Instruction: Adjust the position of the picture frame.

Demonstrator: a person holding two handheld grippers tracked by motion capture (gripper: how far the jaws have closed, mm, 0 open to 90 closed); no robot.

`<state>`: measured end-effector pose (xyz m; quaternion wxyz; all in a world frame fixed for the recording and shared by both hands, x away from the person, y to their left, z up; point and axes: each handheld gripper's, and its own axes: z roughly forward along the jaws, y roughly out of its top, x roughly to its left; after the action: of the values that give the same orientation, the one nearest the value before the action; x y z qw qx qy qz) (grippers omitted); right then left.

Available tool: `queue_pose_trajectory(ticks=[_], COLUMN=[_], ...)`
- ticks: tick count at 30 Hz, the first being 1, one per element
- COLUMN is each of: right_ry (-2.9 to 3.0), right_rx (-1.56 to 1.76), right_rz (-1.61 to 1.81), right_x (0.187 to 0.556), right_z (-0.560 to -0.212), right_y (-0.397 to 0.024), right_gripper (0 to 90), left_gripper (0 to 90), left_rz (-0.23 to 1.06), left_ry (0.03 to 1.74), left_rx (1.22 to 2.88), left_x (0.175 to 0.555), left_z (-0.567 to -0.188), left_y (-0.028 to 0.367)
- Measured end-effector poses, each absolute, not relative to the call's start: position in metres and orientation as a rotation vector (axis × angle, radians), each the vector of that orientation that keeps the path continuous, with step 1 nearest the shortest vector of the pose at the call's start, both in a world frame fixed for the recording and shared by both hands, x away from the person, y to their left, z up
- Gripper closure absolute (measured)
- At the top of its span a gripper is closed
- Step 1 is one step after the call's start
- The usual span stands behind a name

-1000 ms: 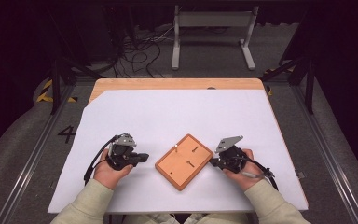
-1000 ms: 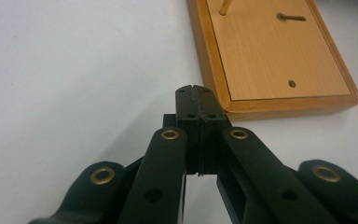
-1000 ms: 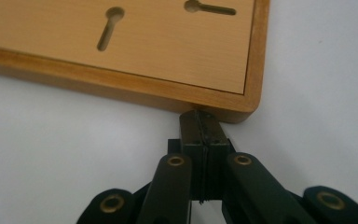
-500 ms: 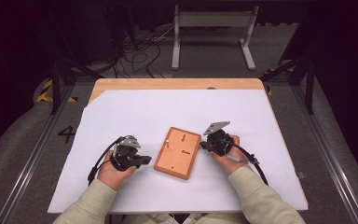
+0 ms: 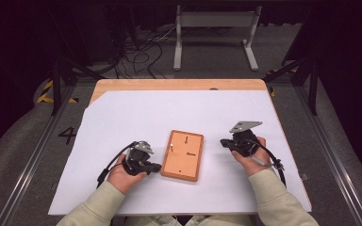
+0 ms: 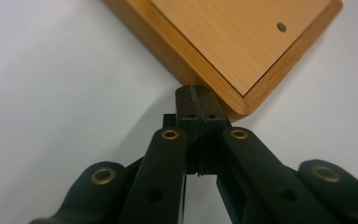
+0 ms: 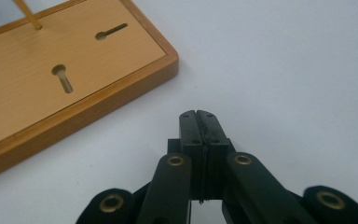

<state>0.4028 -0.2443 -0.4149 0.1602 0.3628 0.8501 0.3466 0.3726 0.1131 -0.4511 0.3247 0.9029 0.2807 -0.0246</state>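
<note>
Resting mid-sheet between your hands, wooden board (image 5: 183, 155) long axis running away from you; left gripper (image 6: 197, 103) pressed together, touching its near corner; right gripper (image 7: 199, 122) closed, empty, standing apart

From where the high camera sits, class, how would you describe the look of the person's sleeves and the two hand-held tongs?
Both forearms wear pale beige long sleeves. The left black two-jaw tongs trail a looping black cable. The right black two-jaw tongs carry a grey three-cornered plate on top and a black cable too. Up close, brass-coloured rivets dot the black linkages.
</note>
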Motion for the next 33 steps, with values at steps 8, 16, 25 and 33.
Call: queue_pose_trajectory(ticks=[8, 16, 25, 33], right_ry=[2.379, 2.408, 2.404, 2.405], right_rx=[1.102, 1.091, 1.113, 1.123], right_rz=[1.015, 1.037, 1.058, 1.056], right_x=[0.393, 0.370, 0.362, 0.358], right_z=[-0.407, -0.405, -0.404, -0.405], right_y=[-0.270, -0.279, -0.287, -0.290], right_gripper=[90.0, 90.0, 90.0, 90.0], left_gripper=[90.0, 90.0, 89.9, 89.9], left_rz=[-0.069, -0.099, -0.154, -0.108], left_ry=[0.618, 0.543, 0.503, 0.474], left_rx=[2.392, 2.388, 2.363, 2.360], left_x=[0.362, 0.354, 0.358, 0.358], left_z=[-0.452, -0.453, -0.455, -0.452], left_y=[0.081, 0.046, 0.006, -0.011])
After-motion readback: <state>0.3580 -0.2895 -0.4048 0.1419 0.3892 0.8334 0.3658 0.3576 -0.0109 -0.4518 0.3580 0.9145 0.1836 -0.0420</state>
